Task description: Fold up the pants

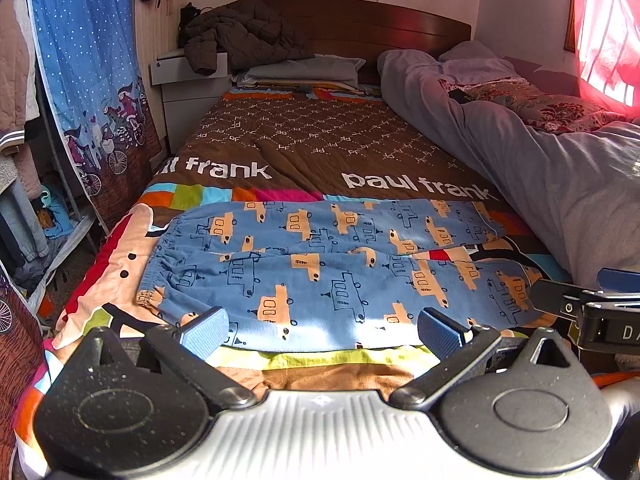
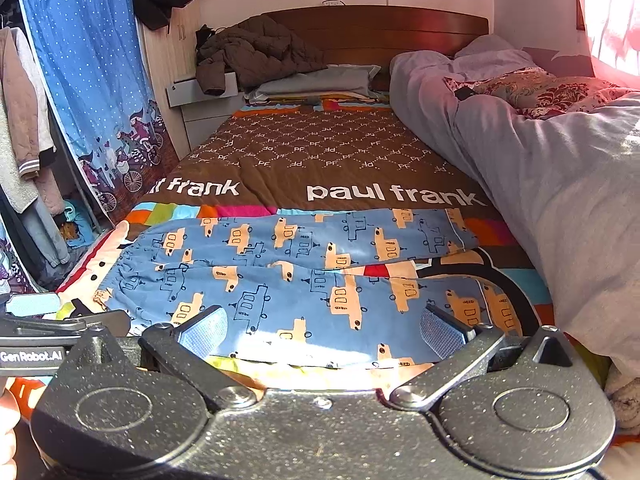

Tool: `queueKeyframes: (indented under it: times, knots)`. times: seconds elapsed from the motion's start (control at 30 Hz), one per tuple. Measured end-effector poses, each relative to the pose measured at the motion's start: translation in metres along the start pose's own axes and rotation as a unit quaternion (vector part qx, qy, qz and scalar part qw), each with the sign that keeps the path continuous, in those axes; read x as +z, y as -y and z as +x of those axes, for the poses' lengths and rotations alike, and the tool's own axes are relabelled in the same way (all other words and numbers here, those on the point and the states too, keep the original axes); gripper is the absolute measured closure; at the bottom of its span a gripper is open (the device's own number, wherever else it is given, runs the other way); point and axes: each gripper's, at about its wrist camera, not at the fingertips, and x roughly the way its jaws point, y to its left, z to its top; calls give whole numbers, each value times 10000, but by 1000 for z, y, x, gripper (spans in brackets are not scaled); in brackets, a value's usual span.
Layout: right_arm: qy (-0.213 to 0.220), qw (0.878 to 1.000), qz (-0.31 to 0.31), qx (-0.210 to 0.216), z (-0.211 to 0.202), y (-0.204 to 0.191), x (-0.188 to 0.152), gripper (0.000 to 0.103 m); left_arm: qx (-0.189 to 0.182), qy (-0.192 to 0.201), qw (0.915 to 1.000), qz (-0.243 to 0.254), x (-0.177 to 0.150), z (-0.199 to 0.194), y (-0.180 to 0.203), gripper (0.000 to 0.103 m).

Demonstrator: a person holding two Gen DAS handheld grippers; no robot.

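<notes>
- Lying flat across the near part of the bed, the pants (image 1: 320, 272) are blue with orange car prints; the elastic waistband is toward the left and the two legs run out to the right.
- The far leg lies just beyond the near leg, and a small wedge of the bedspread (image 1: 304, 140) shows between them toward the cuffs.
- The left gripper (image 1: 324, 330) hangs over the near edge of the pants with its jaws wide apart, holding nothing; its blue pads (image 1: 206, 330) sit above the fabric.
- The right gripper (image 2: 326, 330) hovers above the near leg, jaws also spread wide and empty.
- In the left wrist view the right gripper shows at the right edge, beside the cuff of the near leg.
- The bedspread is brown with white "paul frank" lettering and a band of coloured blocks just beyond the pants.
- A grey duvet (image 1: 560, 184) is bunched along the right side of the bed.
- A brown jacket (image 1: 240, 40) is heaped by the wooden headboard (image 1: 380, 20), partly on a white nightstand (image 1: 180, 76).
- A blue dotted curtain (image 1: 84, 80) hangs at the left.
</notes>
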Motion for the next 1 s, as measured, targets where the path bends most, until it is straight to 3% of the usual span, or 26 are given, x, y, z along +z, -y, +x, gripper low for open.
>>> queueKeyframes:
  times: [0.33, 0.43, 0.53, 0.67, 0.77, 0.87, 1.0]
  knots:
    - [84, 9996, -275, 74, 5, 0, 13, 1, 2, 61, 9995, 322, 15, 9, -18, 0]
    - [50, 9989, -399, 236, 20, 2, 25, 1, -230, 127, 9982, 548, 22, 25, -34, 0]
    - [279, 9951, -731, 610, 40, 1, 39, 1, -262, 103, 9972, 688, 35, 45, -50, 0]
    - [292, 9854, -1416, 899, 79, -4, 63, 1, -326, 62, 9953, 913, 59, 85, -73, 0]
    - [85, 9747, -1783, 1342, 120, -5, 87, 1, -737, -2, 9923, 992, 79, 118, -95, 0]
    - [-147, 9581, -2280, 1726, 164, -10, 110, 1, -1080, -112, 9874, 1147, 101, 157, -117, 0]
    - [-345, 9320, -2892, 2159, 226, -18, 134, 1, -1044, -177, 9778, 1808, 120, 212, -129, 0]
